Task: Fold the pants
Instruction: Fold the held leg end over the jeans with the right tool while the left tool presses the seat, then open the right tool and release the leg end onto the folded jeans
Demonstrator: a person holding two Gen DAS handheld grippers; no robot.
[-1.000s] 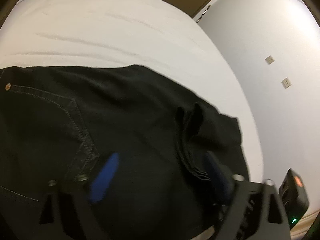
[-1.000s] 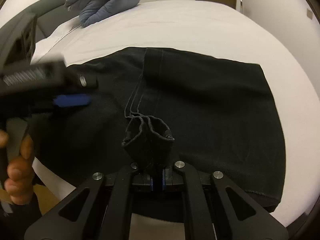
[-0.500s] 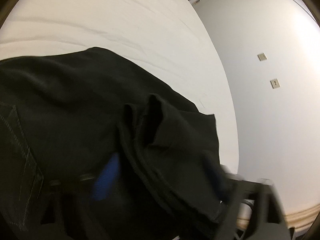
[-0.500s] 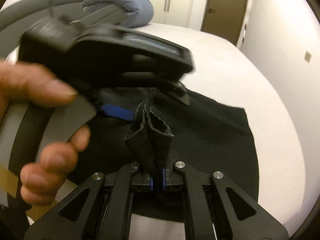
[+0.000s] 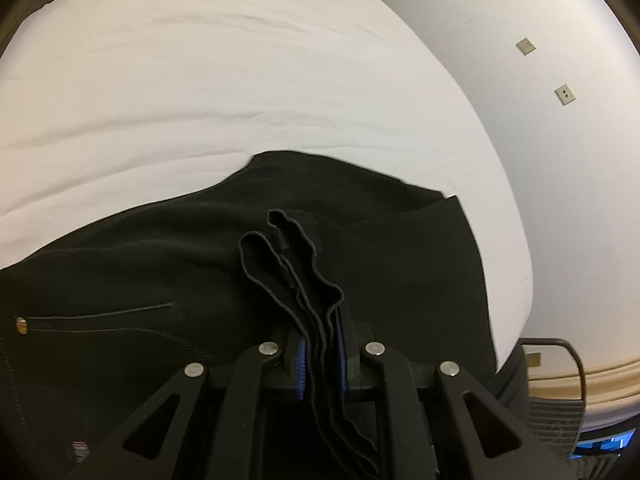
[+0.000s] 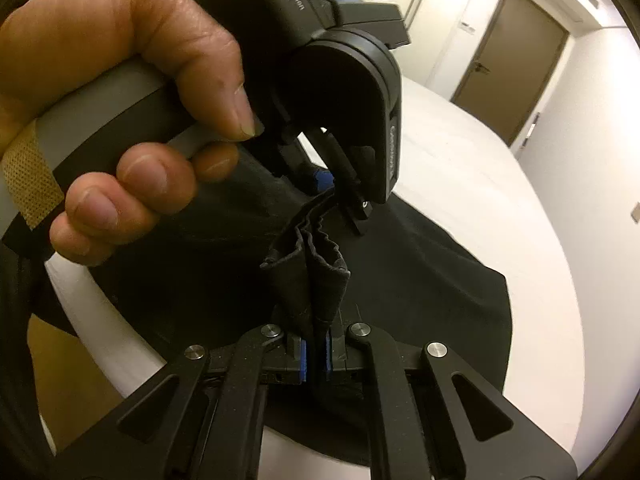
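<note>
1. Left gripper (image 5: 321,354): jaws clenching a bunched stack of hem layers of the pants (image 5: 400,264). Blue pads (image 5: 301,364) are pressing the fabric from both sides; the wavy cloth edges are standing up out of the jaws.

2. Right gripper (image 6: 315,354): jaws clenching a second bunch of the same hem. A pleated tuft is rising above its blue pads (image 6: 304,358).

3. Hem between the grippers: in the right wrist view a short ridge of cloth is running from the right gripper's tuft up to the left gripper's jaws, so the two grips are sitting very near each other on one edge.

4. Hand (image 6: 120,120): wrapping the left gripper's handle, close in front of the right camera and hiding much of the cloth behind it.

5. Pants, body: lying spread on the bed (image 5: 240,80), black on white sheet, with the held end lifted off the mattress. A rivet (image 5: 21,324) and a pocket seam are showing at the left of the left wrist view.

6. Surroundings: wall (image 5: 560,160) with two plates at the right; door (image 6: 516,68) at the far end.

7. Hazards, as judgement:
   - Grips being so close, the hem is probably sagging at its outer corners; a carry-over is likely landing crooked.
   - Stacked layers being uneven, a lower layer is at risk of slipping free under the pants' weight.
   - A fast drag is likely rucking the part on the bed.
</note>
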